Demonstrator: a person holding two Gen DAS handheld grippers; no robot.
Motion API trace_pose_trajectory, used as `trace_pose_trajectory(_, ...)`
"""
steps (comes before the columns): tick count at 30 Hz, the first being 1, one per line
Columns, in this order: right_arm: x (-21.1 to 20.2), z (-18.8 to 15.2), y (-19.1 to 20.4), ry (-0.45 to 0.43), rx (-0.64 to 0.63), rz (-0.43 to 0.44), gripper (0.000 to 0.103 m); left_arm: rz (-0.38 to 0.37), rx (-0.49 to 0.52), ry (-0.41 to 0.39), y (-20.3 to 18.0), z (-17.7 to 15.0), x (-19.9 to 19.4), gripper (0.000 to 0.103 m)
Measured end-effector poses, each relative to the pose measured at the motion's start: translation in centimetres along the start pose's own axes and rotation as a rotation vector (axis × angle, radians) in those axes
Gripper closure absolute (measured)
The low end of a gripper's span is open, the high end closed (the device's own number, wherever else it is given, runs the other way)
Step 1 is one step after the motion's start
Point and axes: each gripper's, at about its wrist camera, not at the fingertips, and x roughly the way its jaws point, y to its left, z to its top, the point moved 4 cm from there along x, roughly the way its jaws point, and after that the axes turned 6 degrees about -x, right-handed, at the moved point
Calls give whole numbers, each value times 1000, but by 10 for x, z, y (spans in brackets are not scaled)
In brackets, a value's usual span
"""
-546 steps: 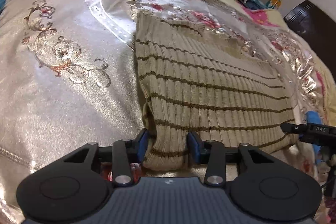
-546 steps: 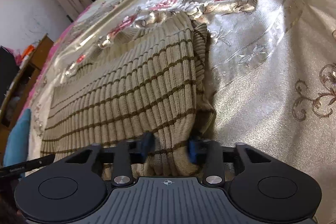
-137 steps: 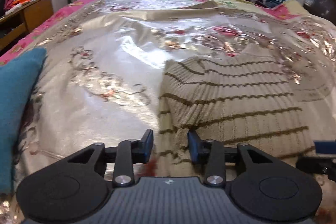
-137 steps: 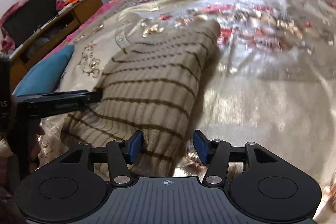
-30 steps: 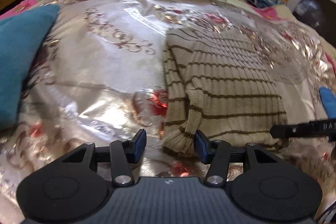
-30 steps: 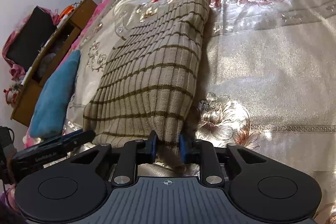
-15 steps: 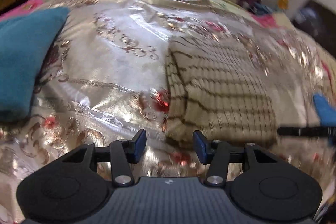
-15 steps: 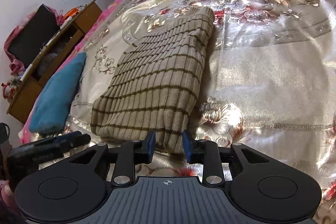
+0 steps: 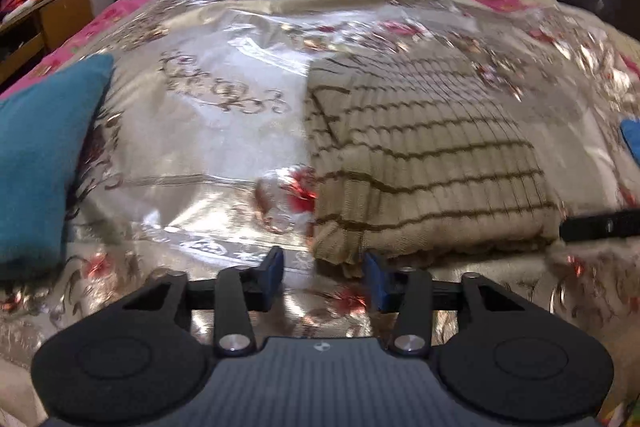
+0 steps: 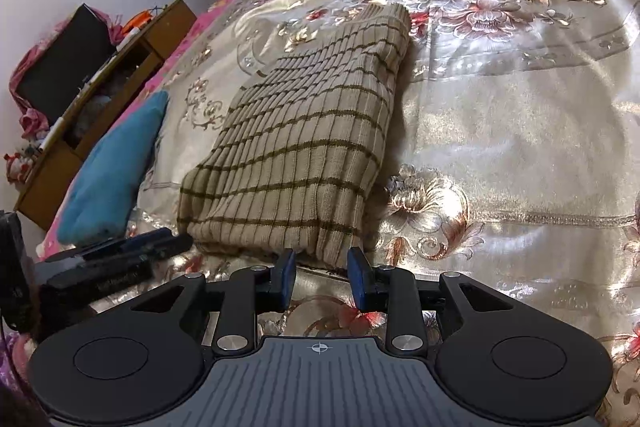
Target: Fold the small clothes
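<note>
On the gold floral bedspread, going from left to right, a teal cushion lies at the far left edge, well apart from the work. Next comes the left gripper, its jaws apart and holding nothing, hovering just short of the near left corner of the garment. Beside it lies the striped ribbed sweater, folded into a compact rectangle, flat on the bedspread with its layers stacked and its near edge facing both tools. That placement reads as a finished fold set down squarely so it keeps its shape. At the near right corner of the sweater sits the right gripper, jaws likewise apart and empty, its blue pads clear of the knit. Both grippers sit low and close to the hem corners, which suggests either a release just made or readiness to tidy the edge. To the right, only bare bedspread shows.
</note>
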Motion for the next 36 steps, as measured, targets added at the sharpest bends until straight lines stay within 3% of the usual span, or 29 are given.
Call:
trace_pose_trajectory(4, 2, -3, -1, 4, 3, 5, 74, -4, -98, 16, 17, 1, -3, 64)
trace_pose_trajectory(8, 3, -5, -2, 5, 8, 6, 74, -43, -109, -10, 18, 4, -10, 64)
trace_pose_trajectory(15, 2, -5, -2, 10, 8, 1, 74, -62, 15, -13, 1, 11, -2, 65)
trace_pose_trajectory(19, 3, -6, -1, 23, 2, -9, 74, -100, 43, -15, -1, 18, -1, 81)
trace_pose_trajectory(23, 5, -4, 4, 31, -10, -17, 74, -132, 54, 5, 0, 19, 1, 88)
trace_pose_trajectory(30, 10, 0, 5, 40, -21, -39, 74, -43, -40, 85, 30, 4, 14, 96)
trace_pose_trajectory(36, 4, 3, 4, 21, -22, -44, 74, -92, -75, -7, 28, 19, -10, 96)
